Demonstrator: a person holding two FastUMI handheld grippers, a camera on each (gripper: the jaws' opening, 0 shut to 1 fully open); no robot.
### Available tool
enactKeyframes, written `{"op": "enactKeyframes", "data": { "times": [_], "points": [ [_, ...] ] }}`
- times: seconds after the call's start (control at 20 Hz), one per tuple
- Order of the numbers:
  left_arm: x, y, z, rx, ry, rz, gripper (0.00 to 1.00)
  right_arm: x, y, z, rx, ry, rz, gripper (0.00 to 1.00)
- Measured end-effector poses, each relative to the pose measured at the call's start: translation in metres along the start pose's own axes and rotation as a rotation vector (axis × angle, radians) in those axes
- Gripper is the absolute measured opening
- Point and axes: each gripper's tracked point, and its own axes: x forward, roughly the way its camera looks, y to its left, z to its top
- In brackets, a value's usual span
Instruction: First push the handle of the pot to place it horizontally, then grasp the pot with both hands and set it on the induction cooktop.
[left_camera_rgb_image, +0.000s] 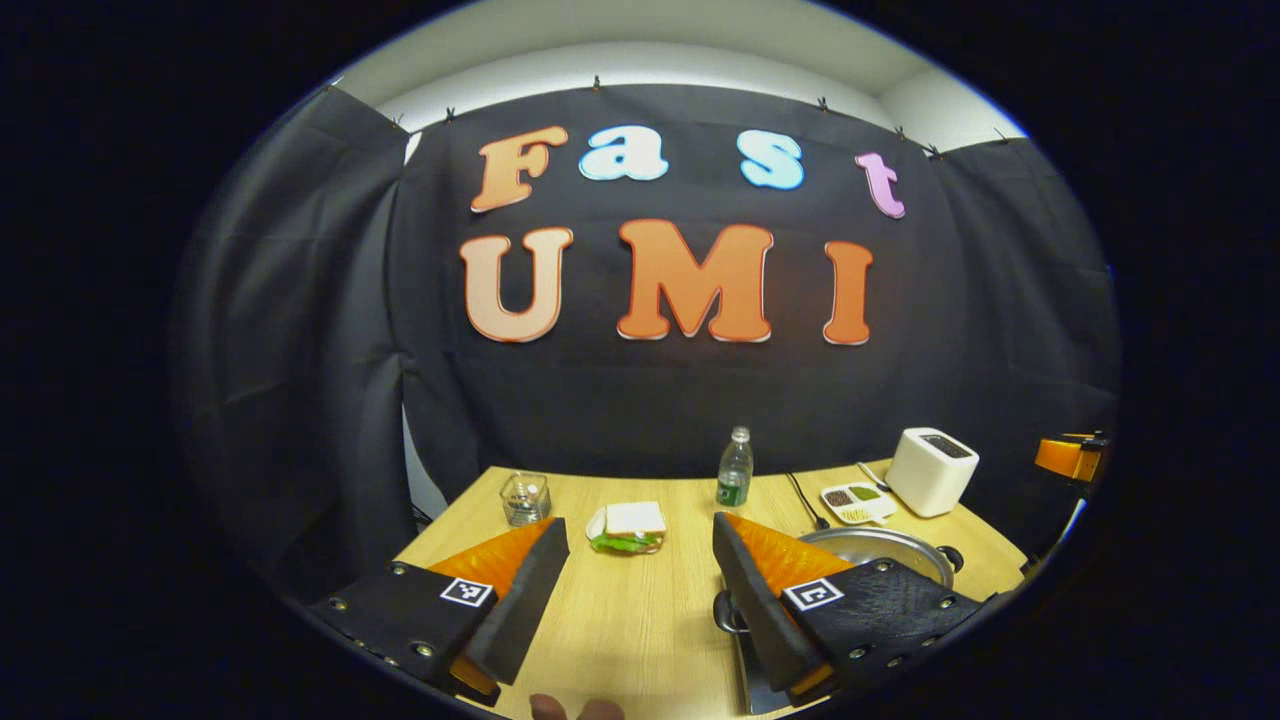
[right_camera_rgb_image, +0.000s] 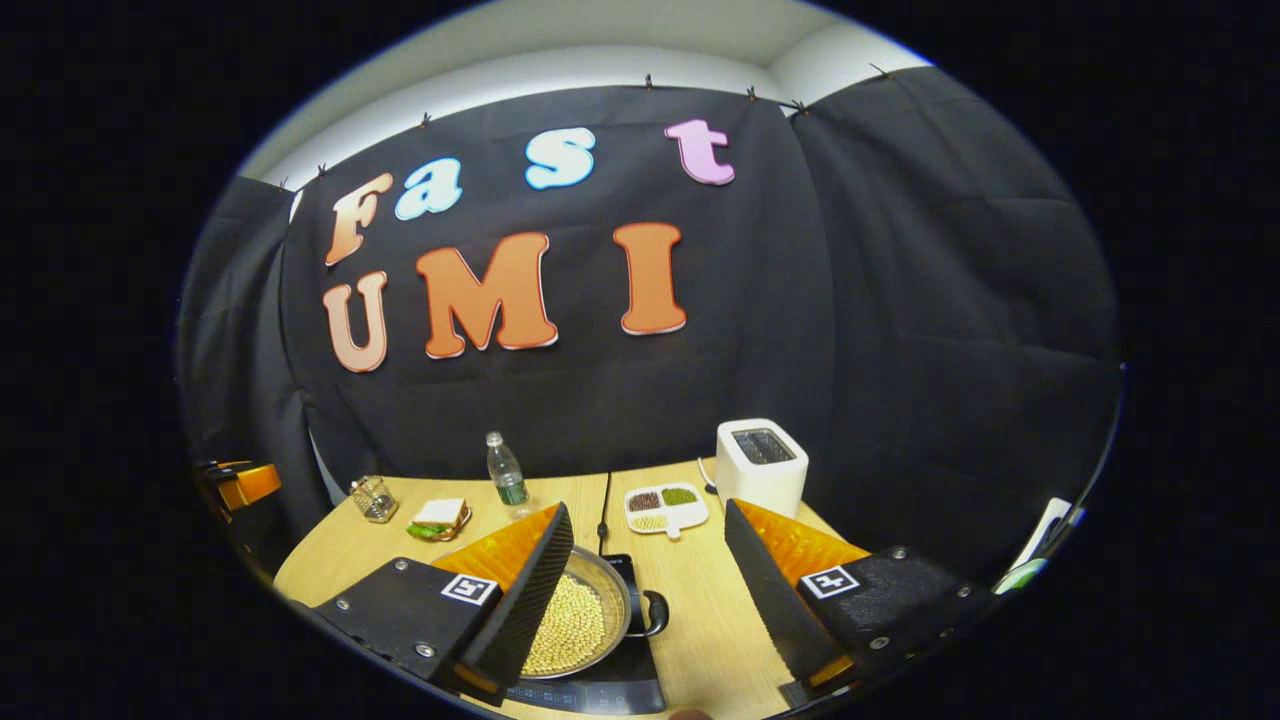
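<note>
A steel pot (right_camera_rgb_image: 590, 610) full of pale beans rests on the black induction cooktop (right_camera_rgb_image: 625, 690), half hidden by my right gripper's left finger. One small loop handle (right_camera_rgb_image: 655, 612) sticks out on its right side. My right gripper (right_camera_rgb_image: 648, 510) is open above the table, to the right of the pot, holding nothing. In the left gripper view the pot's rim (left_camera_rgb_image: 880, 548) shows behind the right finger, with a handle (left_camera_rgb_image: 950, 558) at its far side. My left gripper (left_camera_rgb_image: 640, 525) is open and holds nothing, with the pot to its right.
On the wooden table (left_camera_rgb_image: 640, 620) stand a glass cup (left_camera_rgb_image: 526, 498), a sandwich on a plate (left_camera_rgb_image: 628, 527), a water bottle (left_camera_rgb_image: 735, 468), a divided dish of grains (left_camera_rgb_image: 856, 502) and a white toaster (left_camera_rgb_image: 932, 470). A black cable (right_camera_rgb_image: 604, 505) runs to the cooktop.
</note>
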Motion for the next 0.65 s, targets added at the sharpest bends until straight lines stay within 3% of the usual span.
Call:
{"op": "enactKeyframes", "data": {
  "times": [0.25, 0.4, 0.5, 0.65],
  "points": [
    [-0.060, 0.024, 0.070, -0.017, -0.124, 0.017, 0.90, -0.047, -0.007, 0.057, -0.007, -0.110, 0.024, 0.95],
    [-0.090, 0.048, 0.104, 0.041, -0.220, 0.074, 0.89, -0.069, -0.009, 0.075, -0.019, -0.155, 0.030, 0.94],
    [-0.107, 0.056, 0.111, 0.056, -0.258, 0.110, 0.88, -0.079, -0.010, 0.080, -0.031, -0.173, 0.032, 0.94],
    [-0.117, 0.046, 0.105, 0.013, -0.250, 0.066, 0.89, -0.087, -0.012, 0.085, -0.035, -0.196, 0.029, 0.94]
  ]
}}
